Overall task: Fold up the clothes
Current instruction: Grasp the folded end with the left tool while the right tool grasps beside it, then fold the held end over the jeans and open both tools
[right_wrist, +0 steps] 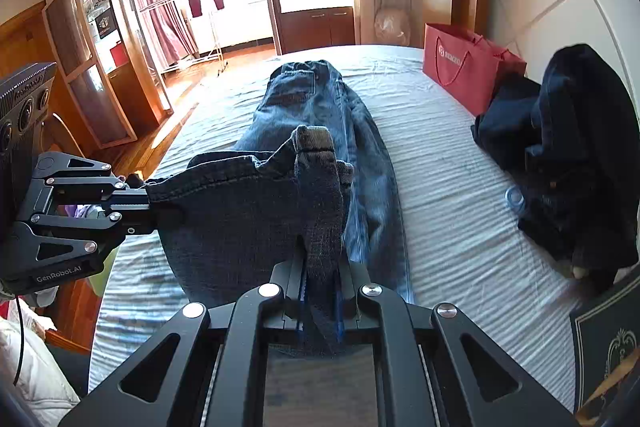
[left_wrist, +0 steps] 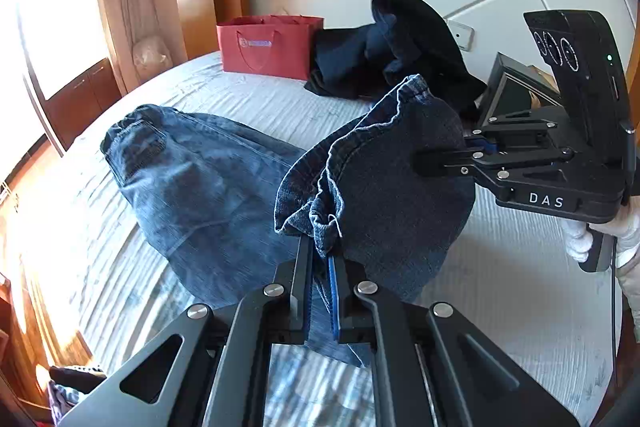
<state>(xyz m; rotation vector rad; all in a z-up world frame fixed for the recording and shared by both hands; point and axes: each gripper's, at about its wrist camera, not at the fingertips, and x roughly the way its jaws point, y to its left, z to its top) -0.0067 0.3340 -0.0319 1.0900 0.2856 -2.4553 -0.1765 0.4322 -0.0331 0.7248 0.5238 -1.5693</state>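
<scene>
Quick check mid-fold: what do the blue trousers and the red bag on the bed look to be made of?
Blue trousers: looks like washed denim, matte, with a twill weave, faded patches and pale stitched hems. Red bag: probably stiff paper or card with a smooth, slightly satin finish; it stands upright with crisp creased edges and thin cord handles.

Your blue jeans [right_wrist: 320, 107] lie lengthwise on the bed [right_wrist: 460, 227], waistband far, leg hems lifted off it and bunched.

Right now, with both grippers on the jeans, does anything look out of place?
The hem end of the jeans is bunched, not flat. A heap of dark clothes sits unfolded by the red gift bag.
</scene>
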